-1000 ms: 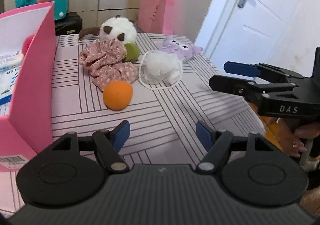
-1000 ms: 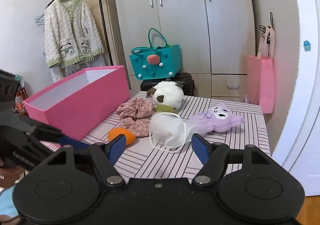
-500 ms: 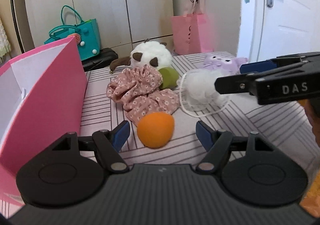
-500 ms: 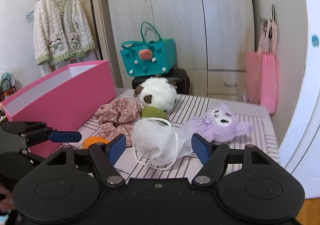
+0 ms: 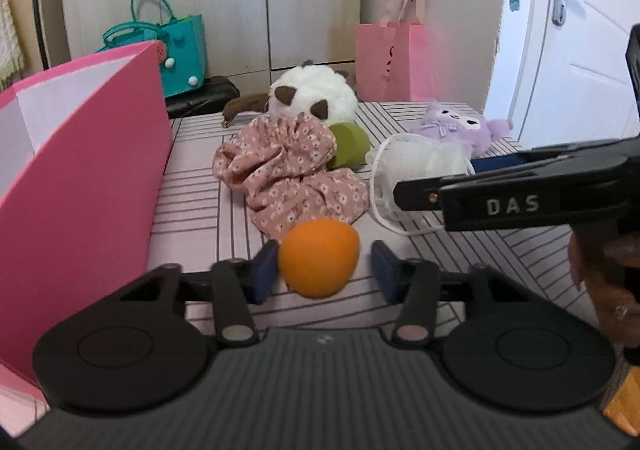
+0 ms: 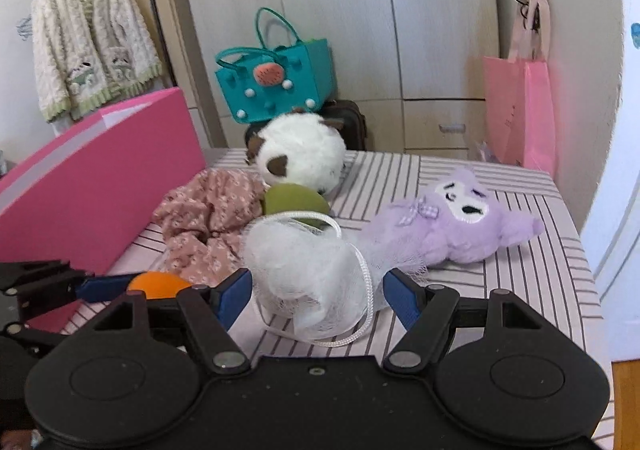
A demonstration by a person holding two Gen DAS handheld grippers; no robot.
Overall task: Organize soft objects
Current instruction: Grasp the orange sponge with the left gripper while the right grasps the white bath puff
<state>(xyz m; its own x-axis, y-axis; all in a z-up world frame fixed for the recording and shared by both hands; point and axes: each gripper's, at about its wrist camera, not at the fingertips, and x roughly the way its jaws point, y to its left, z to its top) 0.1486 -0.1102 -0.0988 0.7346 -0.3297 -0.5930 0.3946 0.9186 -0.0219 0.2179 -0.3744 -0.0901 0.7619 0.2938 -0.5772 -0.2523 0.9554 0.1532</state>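
An orange ball [image 5: 318, 258] lies on the striped table [image 5: 192, 202] between the blue pads of my left gripper [image 5: 324, 274]. Its jaws are closing: the left pad is at the ball and a small gap shows at the right pad. My right gripper [image 6: 318, 296] is open, with a white mesh pouf [image 6: 304, 270] between its fingers and not pressed. Behind lie a pink floral cloth [image 5: 288, 170], a green ball [image 5: 350, 144], a white and brown plush [image 5: 312, 98] and a purple plush [image 6: 452, 226]. An open pink box [image 5: 80, 170] stands at the left.
A teal bag [image 6: 276, 86] and a black case sit behind the table, in front of wardrobe doors. A pink paper bag [image 6: 520, 110] hangs at the right near a white door [image 5: 568, 50]. A cardigan [image 6: 88, 42] hangs on a rack at the left.
My left gripper has moved up to the orange ball and its jaws have narrowed around it. My right gripper has moved forward and down, so the white pouf now lies between its fingers.
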